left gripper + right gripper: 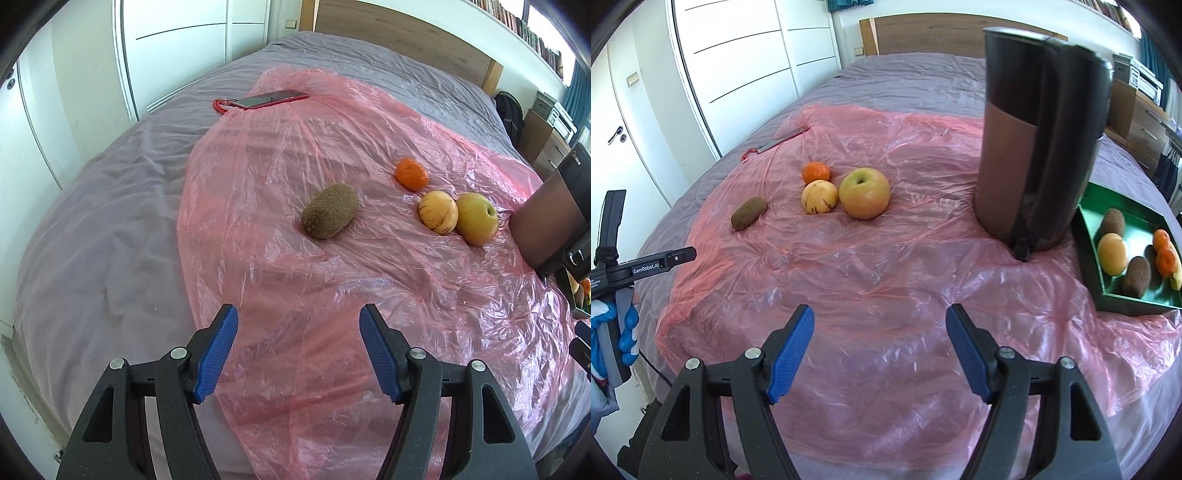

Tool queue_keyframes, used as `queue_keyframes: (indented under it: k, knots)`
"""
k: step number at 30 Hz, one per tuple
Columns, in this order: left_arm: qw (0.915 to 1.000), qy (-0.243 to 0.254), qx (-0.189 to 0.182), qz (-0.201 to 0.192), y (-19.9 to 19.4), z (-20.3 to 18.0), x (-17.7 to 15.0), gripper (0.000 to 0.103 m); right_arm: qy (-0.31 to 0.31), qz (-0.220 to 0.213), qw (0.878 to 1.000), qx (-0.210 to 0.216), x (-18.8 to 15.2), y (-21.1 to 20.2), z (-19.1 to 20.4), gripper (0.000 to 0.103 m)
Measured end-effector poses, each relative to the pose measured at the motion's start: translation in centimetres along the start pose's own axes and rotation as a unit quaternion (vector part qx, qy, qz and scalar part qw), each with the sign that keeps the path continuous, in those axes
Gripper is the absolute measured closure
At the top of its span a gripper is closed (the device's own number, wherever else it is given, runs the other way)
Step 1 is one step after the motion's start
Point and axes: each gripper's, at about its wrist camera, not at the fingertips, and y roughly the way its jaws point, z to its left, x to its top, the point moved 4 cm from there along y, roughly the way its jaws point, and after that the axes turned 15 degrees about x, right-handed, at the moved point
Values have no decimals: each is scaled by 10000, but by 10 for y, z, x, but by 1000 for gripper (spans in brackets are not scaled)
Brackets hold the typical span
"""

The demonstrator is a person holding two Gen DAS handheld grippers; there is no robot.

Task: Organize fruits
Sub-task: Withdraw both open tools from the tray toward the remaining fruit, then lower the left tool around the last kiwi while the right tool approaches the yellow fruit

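left gripper point(298, 354) spread, empty | right gripper point(880, 350) spread, empty | kiwi point(330, 211), tangerine point(412, 174), yellow fruit point(438, 212), apple point(476, 218) loose on pink plastic sheet point(295, 280) | green tray point(1087, 236) holds more fruit, beside dark cylinder point(1039, 140)

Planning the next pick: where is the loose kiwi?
The kiwi lies alone on the pink plastic sheet, left of the mandarin, in the right wrist view.
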Motion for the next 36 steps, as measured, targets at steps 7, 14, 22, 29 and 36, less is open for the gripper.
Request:
queue_keyframes:
  k: [7, 14, 22, 29, 36]
  knots:
    - [10000, 24, -73, 1, 13, -6, 13, 40, -70, 131, 9996, 239, 11, 30, 9, 0]
    - [9998, 154, -143, -46, 26, -15, 31, 40, -231, 178, 9971, 702, 34, 64, 34, 0]
    - [9988, 453, -196, -67, 46, -25, 52, 40, -509, 129, 9912, 1213, 84, 113, 63, 0]
    - [9980, 548, -311, -51, 61, -29, 63, 40, -520, 156, 9908, 1240, 109, 152, 64, 0]
    - [9971, 650, -403, -55, 72, -33, 70, 40, -753, 235, 9903, 1145, 129, 179, 63, 0]
